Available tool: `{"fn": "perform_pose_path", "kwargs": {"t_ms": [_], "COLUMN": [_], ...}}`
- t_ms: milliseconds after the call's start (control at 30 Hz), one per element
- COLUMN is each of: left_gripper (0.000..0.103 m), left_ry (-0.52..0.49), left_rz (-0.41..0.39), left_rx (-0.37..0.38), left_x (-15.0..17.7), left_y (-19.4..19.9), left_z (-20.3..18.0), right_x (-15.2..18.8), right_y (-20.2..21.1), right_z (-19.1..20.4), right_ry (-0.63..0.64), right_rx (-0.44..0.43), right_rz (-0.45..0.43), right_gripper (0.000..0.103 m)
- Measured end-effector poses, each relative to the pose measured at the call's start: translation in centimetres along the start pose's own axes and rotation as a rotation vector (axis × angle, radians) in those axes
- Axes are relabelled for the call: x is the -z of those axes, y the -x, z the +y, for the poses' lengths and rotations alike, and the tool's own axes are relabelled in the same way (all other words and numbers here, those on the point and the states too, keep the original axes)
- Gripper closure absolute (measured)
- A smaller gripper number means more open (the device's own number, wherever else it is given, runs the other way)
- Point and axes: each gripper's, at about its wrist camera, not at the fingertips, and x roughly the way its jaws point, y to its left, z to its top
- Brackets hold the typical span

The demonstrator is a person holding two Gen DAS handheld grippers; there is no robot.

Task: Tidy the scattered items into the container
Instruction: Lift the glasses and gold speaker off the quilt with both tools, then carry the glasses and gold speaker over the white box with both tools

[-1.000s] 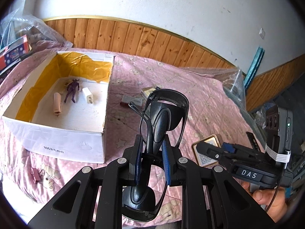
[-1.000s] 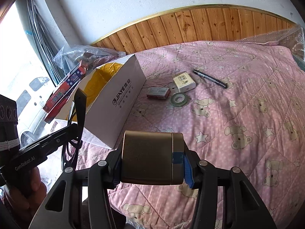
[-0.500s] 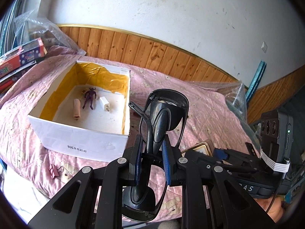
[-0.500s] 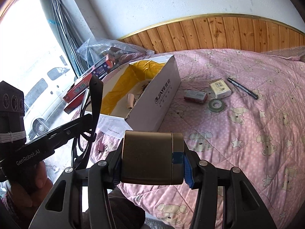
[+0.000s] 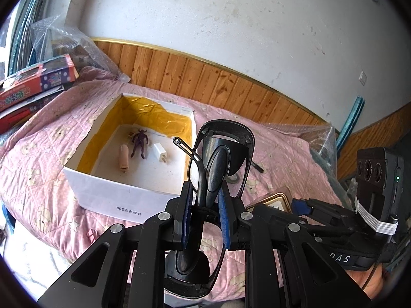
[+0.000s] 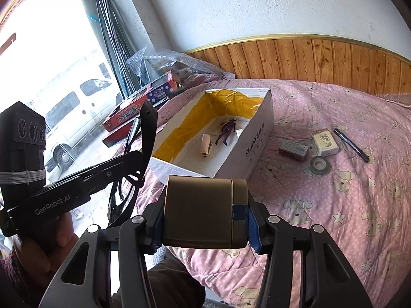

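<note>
My left gripper (image 5: 204, 220) is shut on black sunglasses (image 5: 221, 154), held upright in front of the white box (image 5: 115, 192) with yellow lining. Inside the box lie a purple figure (image 5: 140, 142), a white charger plug (image 5: 160, 154) and a beige tube (image 5: 123, 157). My right gripper (image 6: 205, 220) is shut on a gold-brown tin (image 6: 203, 211), hovering near the box's (image 6: 259, 131) near corner. Loose on the pink quilt to the right lie a small grey box (image 6: 294, 148), a white carton (image 6: 325, 142), a tape roll (image 6: 319, 164) and a black pen (image 6: 352, 147).
Red game boxes (image 5: 36, 79) and bubble wrap (image 6: 167, 61) pile up left of the white box by the window. A wood-panelled wall (image 6: 308, 59) runs behind the bed. More bubble wrap (image 5: 316, 138) sits at the far right of the quilt.
Both grippers have lifted and pulled back, each keeping its hold. In the left wrist view the white box has slid toward the centre, and the right wrist view now looks into it.
</note>
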Motion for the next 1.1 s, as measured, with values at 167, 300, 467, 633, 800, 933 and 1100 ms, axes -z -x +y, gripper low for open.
{"fn": "perform_pose_path", "kwargs": {"t_ms": [167,300,467,633,800,933,1100], "left_gripper": [0.084,0.084,0.084,0.084,0.084,0.084,0.084], "left_ry": [0.015,0.018,0.031,0.049,0.063,0.075,0.111], "left_rz": [-0.017,-0.034,-0.045,-0.050,-0.047,-0.037,-0.015], "left_rx": [-0.009,-0.020,-0.032,-0.042,-0.047,-0.054,-0.051], "left_x": [-1.1,-2.0,-3.0,-4.0,-4.9,-5.6,-6.4], "left_y": [0.6,1.0,1.1,0.9,0.4,-0.3,-1.6], "left_z": [1.2,2.0,3.1,4.2,5.0,5.6,6.4], "right_x": [-1.5,-2.7,-3.8,-5.0,-6.1,-7.1,-8.2], "right_y": [-0.2,-0.6,-1.2,-1.7,-2.2,-2.8,-3.6], "right_z": [1.2,1.9,2.5,2.8,2.7,2.4,2.0], "right_ry": [0.037,0.056,0.072,0.090,0.092,0.086,0.086], "right_rx": [-0.012,-0.027,-0.040,-0.052,-0.063,-0.073,-0.078], "right_rz": [-0.007,-0.006,-0.006,-0.004,-0.002,0.002,0.010], "right_gripper": [0.051,0.051,0.051,0.051,0.051,0.051,0.051]}}
